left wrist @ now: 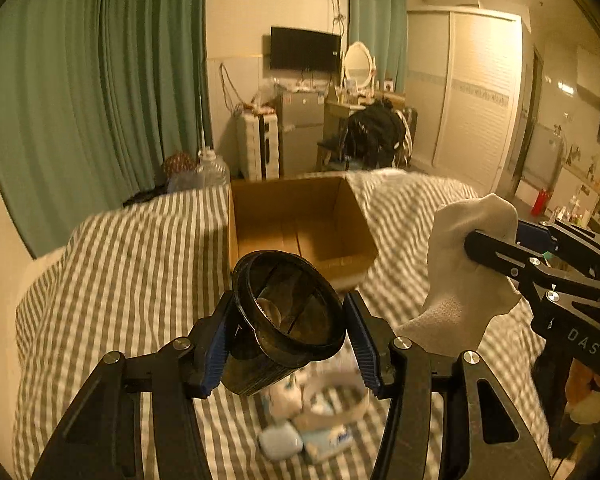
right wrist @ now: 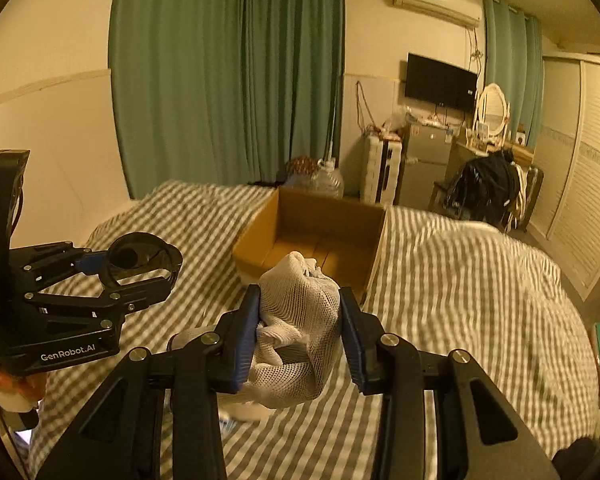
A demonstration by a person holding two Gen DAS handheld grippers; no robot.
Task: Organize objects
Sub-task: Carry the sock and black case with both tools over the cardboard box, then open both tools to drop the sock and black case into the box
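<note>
Left gripper (left wrist: 286,336) clamps black cup (left wrist: 288,312), right gripper (right wrist: 300,334) pinches white sock (right wrist: 296,328) — both raised toward cardboard box (left wrist: 300,224), likely for drop-in.

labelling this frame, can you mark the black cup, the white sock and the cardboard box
black cup (left wrist: 290,312), left wrist view, on its dark inner wall
white sock (right wrist: 300,320), right wrist view, on its mesh middle
cardboard box (left wrist: 284,200), left wrist view, on its far inner wall

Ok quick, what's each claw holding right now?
Left claw: closed on the black cup.
Right claw: closed on the white sock.
</note>
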